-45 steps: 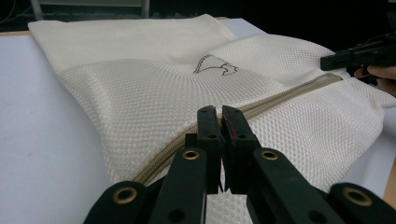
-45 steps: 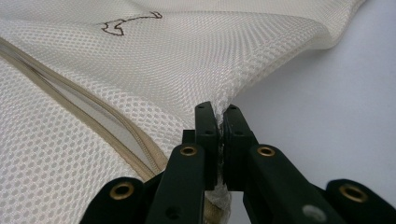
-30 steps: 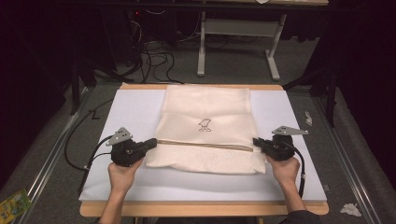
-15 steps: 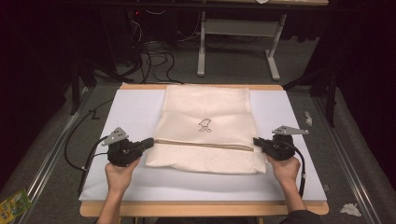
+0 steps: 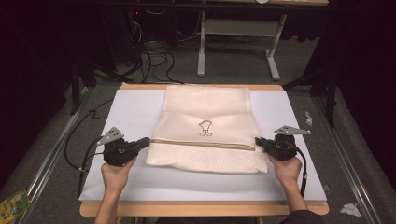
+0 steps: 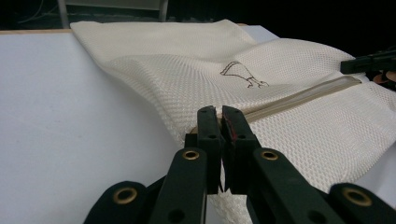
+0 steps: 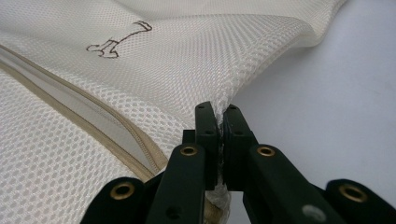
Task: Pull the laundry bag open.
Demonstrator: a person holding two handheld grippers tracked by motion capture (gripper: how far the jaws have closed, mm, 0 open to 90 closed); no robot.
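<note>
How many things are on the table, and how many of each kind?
Mesh bag, cream with a zipper: 1
Black tools pinching the bag's edges: 2, the left tool and the right tool
White mat under the bag: 1
Total: 4

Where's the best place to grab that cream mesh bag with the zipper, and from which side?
Take the mesh bag at its two side edges, right at the ends of the zipper, coming in level from left and right. It lies flat, so only the thin edges offer a pinch. The left gripper and right gripper are each shut on an edge there.
</note>
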